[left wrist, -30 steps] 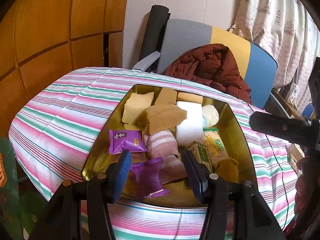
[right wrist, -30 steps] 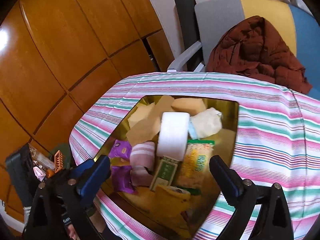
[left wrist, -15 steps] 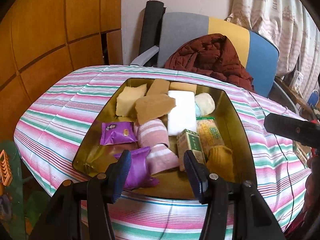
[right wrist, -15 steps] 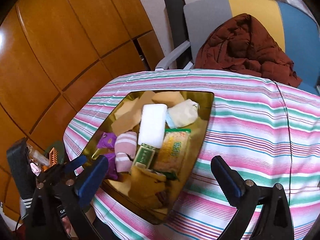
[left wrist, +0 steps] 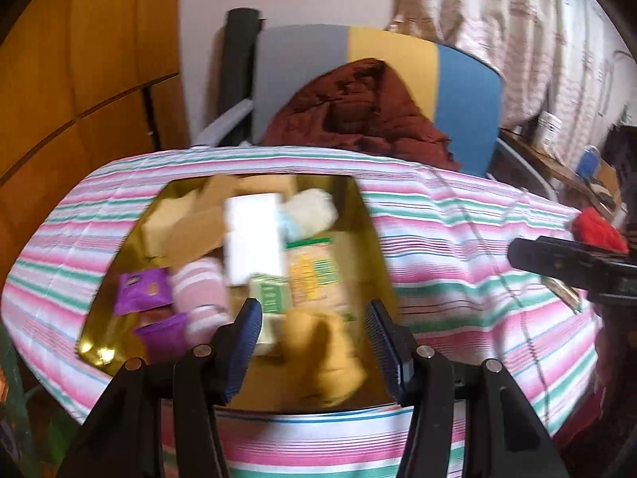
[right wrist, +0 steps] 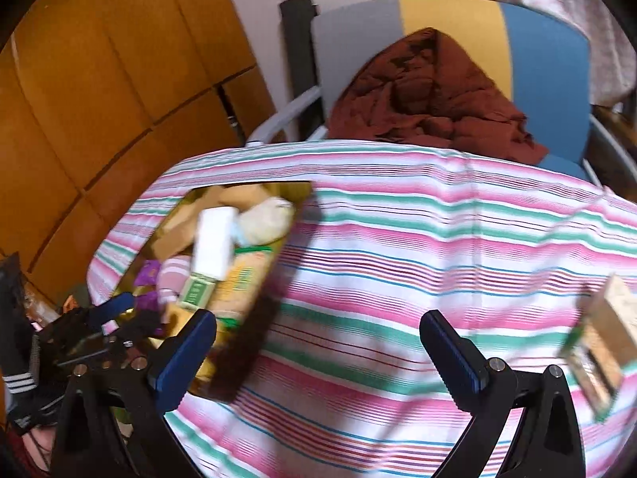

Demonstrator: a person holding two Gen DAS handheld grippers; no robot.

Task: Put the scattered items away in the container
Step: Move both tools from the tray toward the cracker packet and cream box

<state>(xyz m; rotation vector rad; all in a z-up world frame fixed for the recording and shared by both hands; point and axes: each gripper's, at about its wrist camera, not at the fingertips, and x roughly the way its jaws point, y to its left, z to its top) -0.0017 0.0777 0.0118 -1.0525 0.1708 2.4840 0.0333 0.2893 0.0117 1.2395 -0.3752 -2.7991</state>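
My left gripper [left wrist: 314, 342] is spread and empty, hovering over the near edge of the gold tin [left wrist: 366, 215]. A second ago a purple packet [left wrist: 161, 332] sat between these fingers; now it lies in the tin at 9 o'clock of them, so that drop is done, and a mustard-yellow item [left wrist: 326, 354] sits between the fingers instead.

My right gripper [right wrist: 318, 352] is also wide open and empty. It has swung off the tin, which has slid to 10 o'clock in its view, and now points over bare striped cloth [right wrist: 398, 247].

One item is left outside: a boxy packet [right wrist: 601, 338] on the cloth at 3 o'clock of the right gripper, blurred. I judge it's the next pick.

Both views are motion-smeared. The left gripper is pitched down at the tin, the right one down at the cloth.
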